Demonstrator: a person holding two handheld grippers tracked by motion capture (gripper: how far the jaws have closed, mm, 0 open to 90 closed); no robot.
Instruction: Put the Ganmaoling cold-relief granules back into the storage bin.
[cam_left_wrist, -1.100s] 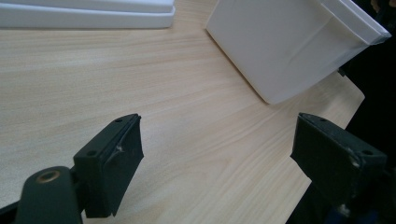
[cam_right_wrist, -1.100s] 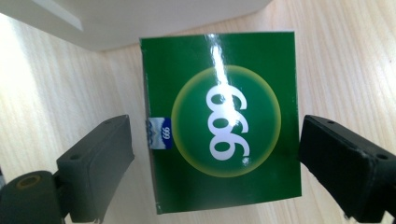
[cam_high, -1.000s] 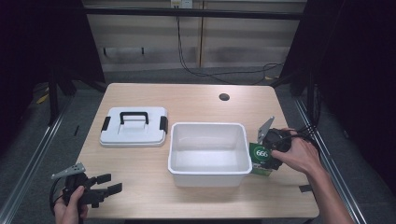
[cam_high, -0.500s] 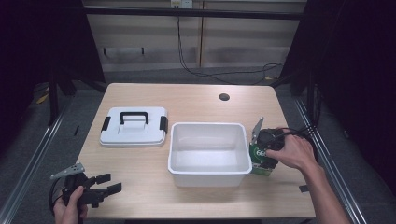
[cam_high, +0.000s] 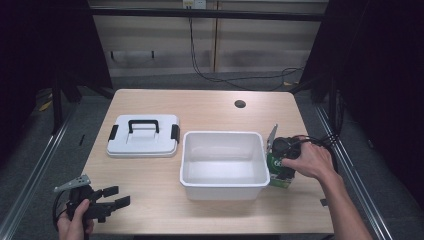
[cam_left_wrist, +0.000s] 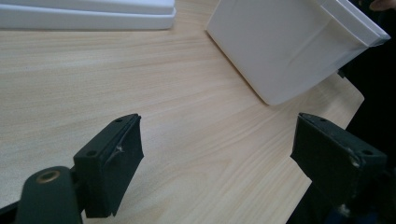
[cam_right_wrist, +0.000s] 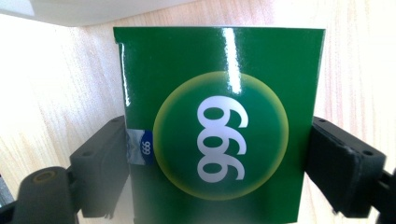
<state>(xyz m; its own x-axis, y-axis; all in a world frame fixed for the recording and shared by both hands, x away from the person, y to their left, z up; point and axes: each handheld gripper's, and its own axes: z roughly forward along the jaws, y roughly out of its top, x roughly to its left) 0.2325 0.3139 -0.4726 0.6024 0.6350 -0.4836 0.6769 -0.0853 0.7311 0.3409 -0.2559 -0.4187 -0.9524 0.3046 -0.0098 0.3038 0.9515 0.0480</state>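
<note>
A lab-like recording bay. A bare wooden table (cam_high: 200, 107) with a cable hole (cam_high: 240, 104) stands between dark curtains. Metal floor rails (cam_high: 30, 185) flank it, and cables (cam_high: 220, 75) trail beyond its far edge.

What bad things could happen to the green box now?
1. The right gripper has its jaws on both sides of the green box; squeezing hard could dent it.
2. The box stands right beside the white tub, so lifting it carelessly could bump the tub's rim.
3. The box looks glossy, so it might slip out.
</note>
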